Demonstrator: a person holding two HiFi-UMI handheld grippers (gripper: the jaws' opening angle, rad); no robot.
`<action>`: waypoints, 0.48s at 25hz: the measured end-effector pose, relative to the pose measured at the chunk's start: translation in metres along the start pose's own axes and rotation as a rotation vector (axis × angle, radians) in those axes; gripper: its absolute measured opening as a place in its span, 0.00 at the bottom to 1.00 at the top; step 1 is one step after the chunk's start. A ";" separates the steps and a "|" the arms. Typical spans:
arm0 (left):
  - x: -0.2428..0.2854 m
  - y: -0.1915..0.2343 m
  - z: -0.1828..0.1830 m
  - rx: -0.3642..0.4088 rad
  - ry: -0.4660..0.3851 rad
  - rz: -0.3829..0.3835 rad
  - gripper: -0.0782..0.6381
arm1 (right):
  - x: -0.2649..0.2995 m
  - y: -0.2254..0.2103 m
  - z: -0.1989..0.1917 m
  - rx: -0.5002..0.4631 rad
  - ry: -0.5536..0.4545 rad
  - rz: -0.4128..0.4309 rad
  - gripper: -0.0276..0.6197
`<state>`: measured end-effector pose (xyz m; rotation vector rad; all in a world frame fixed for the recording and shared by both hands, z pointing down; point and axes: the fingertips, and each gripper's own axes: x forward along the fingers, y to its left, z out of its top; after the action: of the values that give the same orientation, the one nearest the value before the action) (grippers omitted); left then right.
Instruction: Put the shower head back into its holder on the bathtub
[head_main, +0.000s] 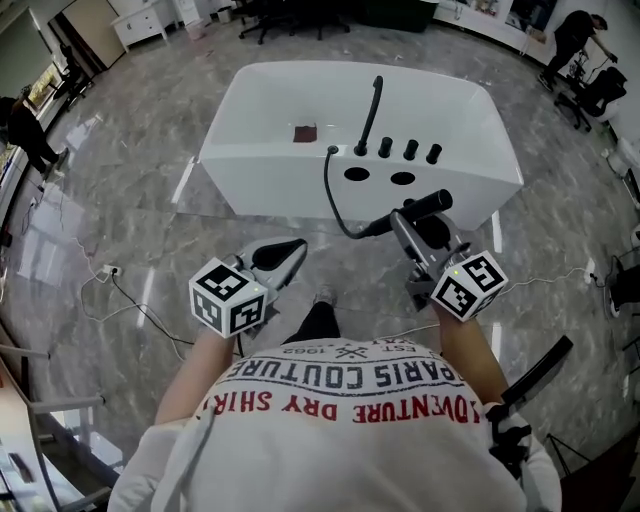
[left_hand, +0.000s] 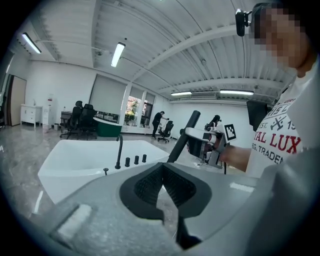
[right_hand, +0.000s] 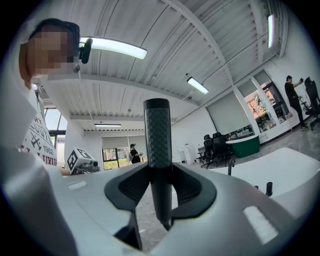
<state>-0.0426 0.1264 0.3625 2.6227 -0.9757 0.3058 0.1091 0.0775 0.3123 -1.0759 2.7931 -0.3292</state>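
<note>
Grey marble floor (head_main: 120, 230) of an open office; the white bathtub (head_main: 270, 190) sits at upper centre, its shower head still out of its holder.
At lower left, the left gripper (head_main: 288, 255) is closed on nothing. Two oval openings (head_main: 356, 174) in the tub's near deck, one probably the holder, lie up and left of the right gripper (head_main: 402, 220). It clamps the black shower head (head_main: 425, 205), which slants up-right and trails its hose (head_main: 335, 205). The right hand is nearer.
</note>
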 end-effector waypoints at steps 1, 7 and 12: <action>0.010 0.014 0.002 -0.011 0.010 -0.009 0.11 | 0.012 -0.008 0.004 0.007 -0.002 -0.001 0.26; 0.051 0.083 0.025 -0.045 0.034 -0.054 0.11 | 0.062 -0.036 0.031 0.041 -0.016 -0.003 0.26; 0.082 0.144 0.038 -0.066 0.036 -0.063 0.11 | 0.104 -0.079 0.035 0.062 -0.001 -0.048 0.26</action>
<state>-0.0745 -0.0390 0.3853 2.5728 -0.8750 0.2994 0.0902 -0.0556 0.2932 -1.1306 2.7398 -0.4178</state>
